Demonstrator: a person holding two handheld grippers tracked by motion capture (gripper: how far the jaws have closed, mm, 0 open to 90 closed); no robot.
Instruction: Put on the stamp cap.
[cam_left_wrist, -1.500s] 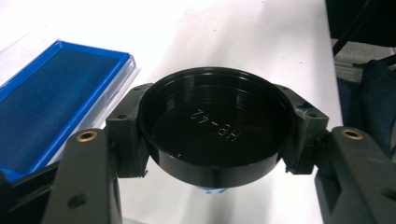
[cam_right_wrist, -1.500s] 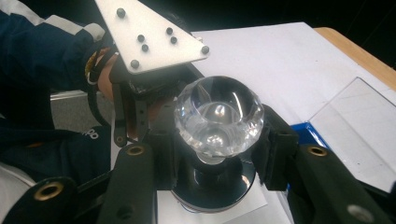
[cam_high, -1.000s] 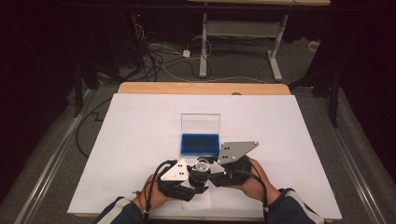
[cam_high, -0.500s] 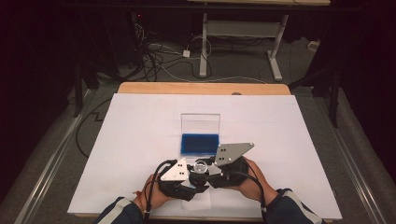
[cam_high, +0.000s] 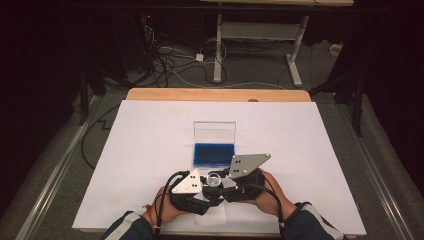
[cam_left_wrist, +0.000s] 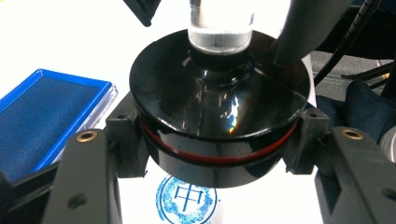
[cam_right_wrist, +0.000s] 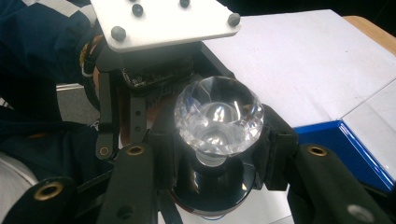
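Note:
A stamp with a round black base (cam_left_wrist: 219, 112) and a clear faceted knob (cam_right_wrist: 218, 114) is held just above the white sheet (cam_high: 150, 150) near the table's front edge. My left gripper (cam_left_wrist: 219, 144) is shut on the black base from both sides. My right gripper (cam_right_wrist: 217, 140) is shut on the knob from the opposite side. Both grippers meet at the stamp (cam_high: 215, 178) in the high view. A round blue imprint (cam_left_wrist: 187, 200) lies on the paper under the base. An open blue ink pad (cam_high: 214, 154) sits just beyond the grippers.
The ink pad's clear lid (cam_high: 215, 132) stands upright behind it. The white sheet covers most of the wooden table (cam_high: 215, 94). Cables and a desk frame (cam_high: 255, 30) lie on the floor beyond the table.

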